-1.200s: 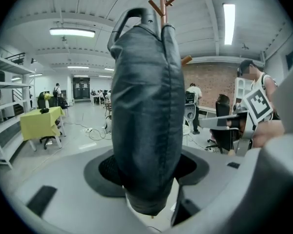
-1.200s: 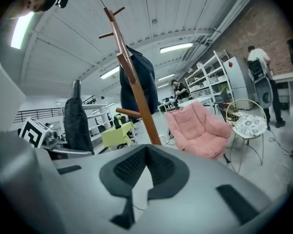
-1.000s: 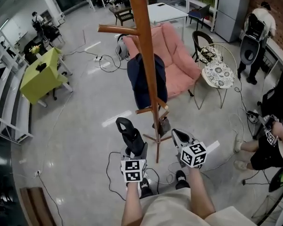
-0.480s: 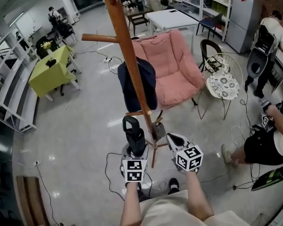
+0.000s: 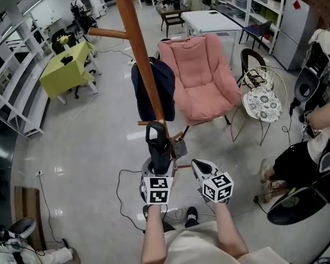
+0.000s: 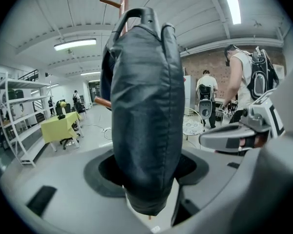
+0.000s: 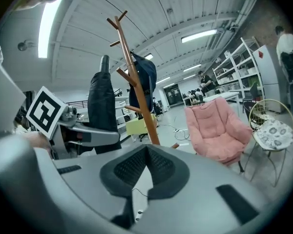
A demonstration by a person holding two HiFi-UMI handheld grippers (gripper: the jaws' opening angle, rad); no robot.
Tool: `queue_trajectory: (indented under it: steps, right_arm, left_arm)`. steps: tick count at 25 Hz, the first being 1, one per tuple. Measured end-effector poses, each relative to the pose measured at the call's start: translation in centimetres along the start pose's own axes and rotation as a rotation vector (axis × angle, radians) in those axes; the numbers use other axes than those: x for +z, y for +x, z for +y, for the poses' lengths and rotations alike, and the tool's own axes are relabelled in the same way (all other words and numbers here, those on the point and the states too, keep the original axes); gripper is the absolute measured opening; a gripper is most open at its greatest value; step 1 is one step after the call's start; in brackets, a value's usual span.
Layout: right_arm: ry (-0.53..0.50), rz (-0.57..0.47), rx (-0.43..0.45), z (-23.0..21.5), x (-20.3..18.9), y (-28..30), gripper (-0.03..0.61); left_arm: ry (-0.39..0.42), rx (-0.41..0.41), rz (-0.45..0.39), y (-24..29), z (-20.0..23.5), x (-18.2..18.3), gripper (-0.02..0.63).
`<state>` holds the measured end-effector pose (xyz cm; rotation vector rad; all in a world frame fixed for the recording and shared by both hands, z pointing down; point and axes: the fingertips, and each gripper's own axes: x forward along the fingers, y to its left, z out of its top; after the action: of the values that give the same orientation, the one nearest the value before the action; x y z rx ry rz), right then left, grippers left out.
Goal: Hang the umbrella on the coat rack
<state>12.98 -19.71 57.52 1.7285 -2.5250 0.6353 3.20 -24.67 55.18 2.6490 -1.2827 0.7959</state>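
A black folded umbrella (image 5: 157,146) stands upright in my left gripper (image 5: 157,170), which is shut on its lower end. It fills the left gripper view as a dark sleeve (image 6: 146,116) with a loop handle on top, the jaws (image 6: 146,177) pressed on it. The brown wooden coat rack (image 5: 136,48) rises just behind it, with a navy jacket (image 5: 154,89) on a peg. My right gripper (image 5: 201,169) hangs to the right of the umbrella, shut and empty (image 7: 145,177). In its view the umbrella (image 7: 101,106) stands left of the rack's pole (image 7: 138,94).
A pink armchair (image 5: 201,76) sits right of the rack, then a wire chair with a patterned cushion (image 5: 262,100). A yellow-green table (image 5: 66,70) is at the far left. Cables (image 5: 129,183) lie on the floor near the rack's feet. A person (image 5: 313,147) crouches at the right.
The left gripper has carried the umbrella forward to the rack, so it now overlaps the pole's lower part. The right gripper moved along beside it.
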Motion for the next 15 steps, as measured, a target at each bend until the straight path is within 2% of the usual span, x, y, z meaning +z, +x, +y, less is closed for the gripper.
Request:
queue_trajectory:
  steps: [7,15]
  right_arm:
    - [-0.033,-0.01,0.062,0.8,1.5,-0.4,0.003]
    - [-0.069,0.017,0.071,0.6,1.0,-0.1,0.003]
  left_arm:
    - [0.016,0.022,0.039,1.3,-0.1,0.2,0.262]
    - [-0.009,0.021,0.076,2.7,-0.6,-1.0,0.262]
